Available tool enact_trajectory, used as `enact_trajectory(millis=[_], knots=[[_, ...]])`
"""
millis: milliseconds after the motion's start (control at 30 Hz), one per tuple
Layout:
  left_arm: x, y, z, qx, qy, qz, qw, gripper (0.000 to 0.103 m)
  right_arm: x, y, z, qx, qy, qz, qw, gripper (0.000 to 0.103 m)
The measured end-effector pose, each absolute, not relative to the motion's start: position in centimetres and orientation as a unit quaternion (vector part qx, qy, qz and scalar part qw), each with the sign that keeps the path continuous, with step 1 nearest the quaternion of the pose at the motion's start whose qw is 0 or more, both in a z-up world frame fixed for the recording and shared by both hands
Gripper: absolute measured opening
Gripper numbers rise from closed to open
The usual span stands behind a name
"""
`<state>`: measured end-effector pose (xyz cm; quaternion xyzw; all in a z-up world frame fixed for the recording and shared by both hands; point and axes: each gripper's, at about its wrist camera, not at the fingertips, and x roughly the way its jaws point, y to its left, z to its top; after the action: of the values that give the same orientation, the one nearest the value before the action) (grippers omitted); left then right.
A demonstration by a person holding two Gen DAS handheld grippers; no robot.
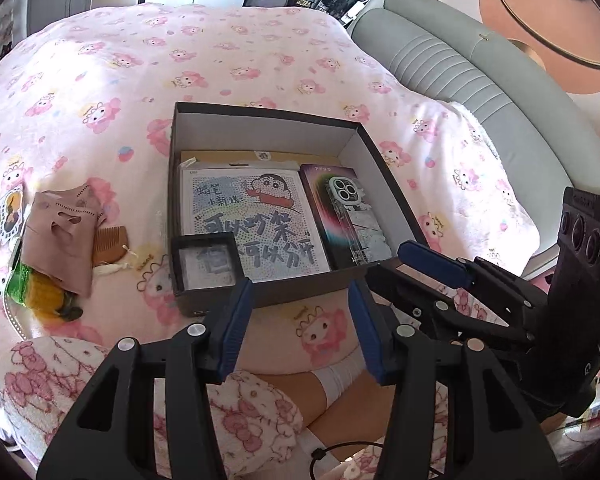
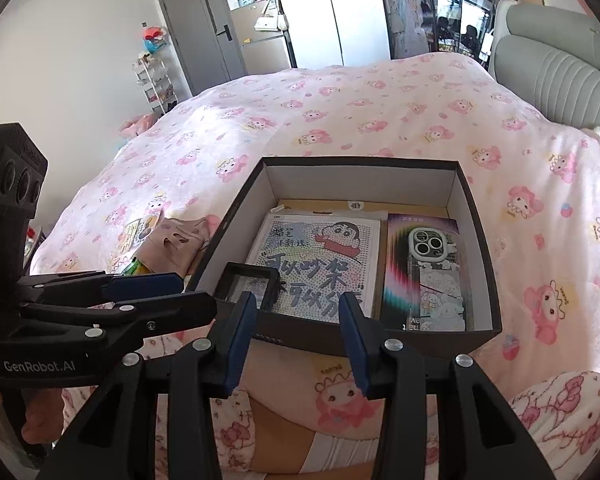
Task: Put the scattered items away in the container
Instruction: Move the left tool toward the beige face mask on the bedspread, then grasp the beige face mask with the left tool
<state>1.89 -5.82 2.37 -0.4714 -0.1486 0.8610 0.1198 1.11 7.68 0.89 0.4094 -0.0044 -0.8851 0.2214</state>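
black grippers (image 1: 300, 328), blue finger pads (image 1: 236, 320)

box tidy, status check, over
Left gripper and right gripper open, empty, near the box. Mask, comb, green packet not yet in. Nothing blocking.

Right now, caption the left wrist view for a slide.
Open left gripper hovers before the half-filled box on the bed.

Dark box (image 1: 268, 296), pink cartoon-print bedspread (image 1: 100, 80), blue-padded tongs (image 1: 298, 320).
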Motion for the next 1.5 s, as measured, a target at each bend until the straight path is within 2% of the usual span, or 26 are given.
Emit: enact_trajectory(millis=[233,400,467,767,1167,1300,1333,1367,1433,1500], knots=[[4.9,-11.6,2.1,-0.463,-0.159,0.868,0.085,0.050,1.0,1.7,0.1,0.425,0.019,-0.863,0.273,0.039],[6.8,-18.5,0.6,-0.453,-0.203,0.867,0.034,0.052,0.5,-5.1,-0.9,0.432,0.048,-0.836,0.334,0.038],[7.2,-21.0,-0.5,-0.453,-0.223,0.863,0.008,0.053,0.1,-7.6,-1.5,0.442,0.057,-0.820,0.358,0.039],[7.0,-29.7,-7.0,-0.486,-0.280,0.824,-0.080,0.053,-2.2,-12.7,-5.0,0.493,0.079,-0.787,0.361,0.039],[-0.2,-33.3,-11.3,-0.508,-0.335,0.793,-0.023,0.053,-8.2,-19.3,-11.3,0.591,0.034,-0.731,0.340,0.039],[-2.7,-34.5,-12.6,-0.523,-0.338,0.782,-0.018,0.057,-9.8,-20.3,-13.9,0.616,0.028,-0.717,0.326,0.046],[-3.1,-34.7,-12.9,-0.527,-0.339,0.779,-0.020,0.057,-10.2,-20.4,-14.6,0.622,0.022,-0.713,0.323,0.046],[-3.4,-34.8,-13.1,-0.528,-0.341,0.778,-0.021,0.051,-10.6,-20.4,-15.2,0.625,0.009,-0.709,0.327,0.046],[-3.7,-34.9,-13.1,-0.527,-0.339,0.779,-0.027,0.038,-11.0,-20.7,-15.7,0.625,-0.013,-0.700,0.343,0.039],[-3.7,-34.7,-12.6,-0.519,-0.332,0.787,-0.026,0.027,-10.6,-21.1,-15.3,0.615,-0.007,-0.704,0.354,0.017]])
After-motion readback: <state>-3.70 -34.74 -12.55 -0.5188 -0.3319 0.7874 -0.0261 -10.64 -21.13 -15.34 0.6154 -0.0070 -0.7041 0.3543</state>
